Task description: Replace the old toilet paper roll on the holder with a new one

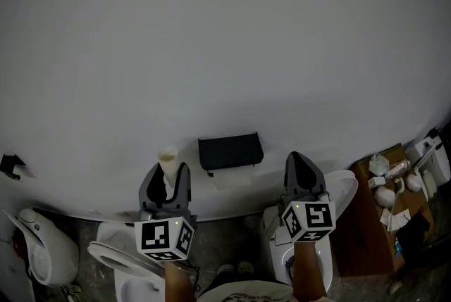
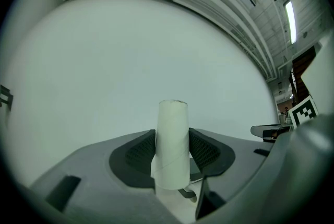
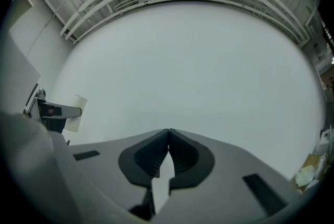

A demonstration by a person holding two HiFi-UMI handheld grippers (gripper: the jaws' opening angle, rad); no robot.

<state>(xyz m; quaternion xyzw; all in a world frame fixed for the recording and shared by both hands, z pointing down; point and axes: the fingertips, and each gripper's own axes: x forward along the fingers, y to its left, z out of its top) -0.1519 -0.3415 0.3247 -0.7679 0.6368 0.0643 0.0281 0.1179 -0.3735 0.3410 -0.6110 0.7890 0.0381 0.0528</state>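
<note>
2 grippers faced a plain white wall [image 1: 211, 47]. The left gripper [image 1: 167, 181] was clamped on the empty cardboard tube [image 2: 172, 144], upright between its jaws, left of the black holder [image 1: 230, 151] fixed to that wall. The right gripper [image 3: 168, 140], right of the holder, had its jaws pressed together on nothing. Below, white toilets [image 1: 107, 253] stood on a grey floor [image 1: 220, 241] beside a cluttered brown surface [image 1: 356, 223].
</note>
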